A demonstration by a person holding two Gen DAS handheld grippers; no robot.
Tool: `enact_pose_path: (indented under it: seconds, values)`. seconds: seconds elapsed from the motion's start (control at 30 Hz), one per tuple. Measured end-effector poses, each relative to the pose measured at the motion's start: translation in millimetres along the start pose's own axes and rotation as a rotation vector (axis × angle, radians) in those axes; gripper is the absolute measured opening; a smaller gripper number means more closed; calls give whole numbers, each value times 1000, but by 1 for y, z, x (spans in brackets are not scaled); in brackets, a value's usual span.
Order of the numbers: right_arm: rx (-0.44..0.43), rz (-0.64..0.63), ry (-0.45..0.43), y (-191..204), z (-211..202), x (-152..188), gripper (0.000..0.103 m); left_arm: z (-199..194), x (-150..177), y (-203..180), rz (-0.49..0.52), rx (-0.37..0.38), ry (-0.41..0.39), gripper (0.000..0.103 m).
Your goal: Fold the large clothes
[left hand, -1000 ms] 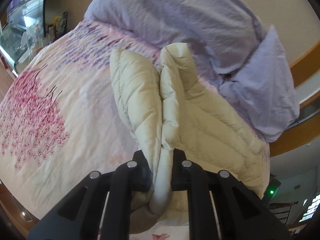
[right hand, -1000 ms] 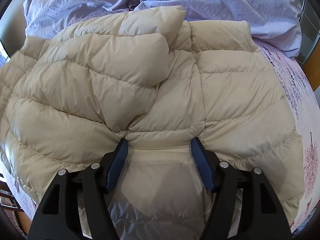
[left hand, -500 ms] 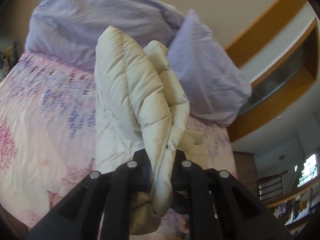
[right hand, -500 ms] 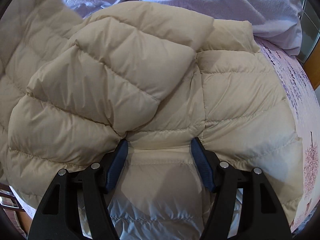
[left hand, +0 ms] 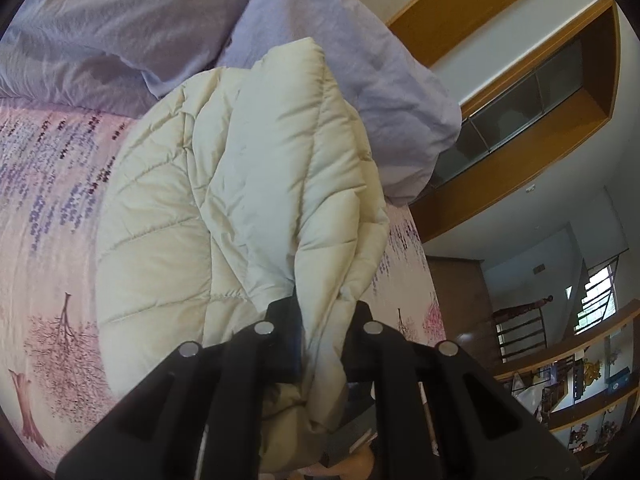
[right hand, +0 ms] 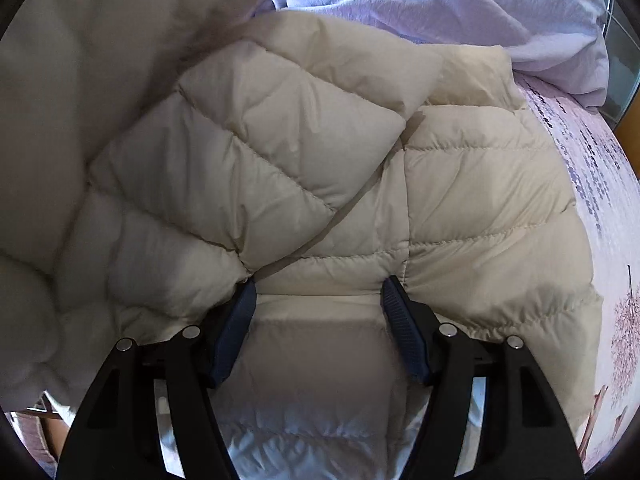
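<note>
Jacket fold lifted over the bed

The left gripper (left hand: 324,312) clamps a fold of the cream puffer jacket (left hand: 240,184); the right gripper (right hand: 318,296) rests spread wide on it. The jacket lies on the floral bedspread (left hand: 48,208), lilac pillows (left hand: 120,20) beyond

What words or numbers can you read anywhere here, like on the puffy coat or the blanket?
None can be read.
Cream puffer jacket: no label, brand or number shows.
Bedspread: rows of small purple marks beside the pink trees may be writing, too small and blurred to read.
Shelves at the lower right of the left wrist view: boxes and pictures, any print too tiny to read.
Both grippers: no markings visible.
</note>
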State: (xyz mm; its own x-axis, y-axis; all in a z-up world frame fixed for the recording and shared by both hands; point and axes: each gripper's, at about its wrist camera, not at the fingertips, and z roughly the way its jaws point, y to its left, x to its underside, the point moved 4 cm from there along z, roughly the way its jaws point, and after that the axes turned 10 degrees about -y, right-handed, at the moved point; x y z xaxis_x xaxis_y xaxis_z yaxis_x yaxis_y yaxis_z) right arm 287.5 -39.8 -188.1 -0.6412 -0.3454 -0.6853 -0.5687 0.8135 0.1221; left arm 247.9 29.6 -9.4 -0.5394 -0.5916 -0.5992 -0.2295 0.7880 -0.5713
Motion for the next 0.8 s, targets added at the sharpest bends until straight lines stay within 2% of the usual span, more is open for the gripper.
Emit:
enact_pose_path:
  seconds: [0.2,0.33,0.47,0.8]
  values:
    - [-35,14,-19,-22,-30,0,67,27,12,-12,29,-25,33,12]
    - [-1,-18,-50,-40,-62,0,67,46,21,-18,50,-48,55,13]
    - [34,-49,-58,-60,-89,16,67,59,29,-19,64,-59,79,13]
    - [78,4,-32,-78,-85,38,67,99,53,-49,116,-32,169,14]
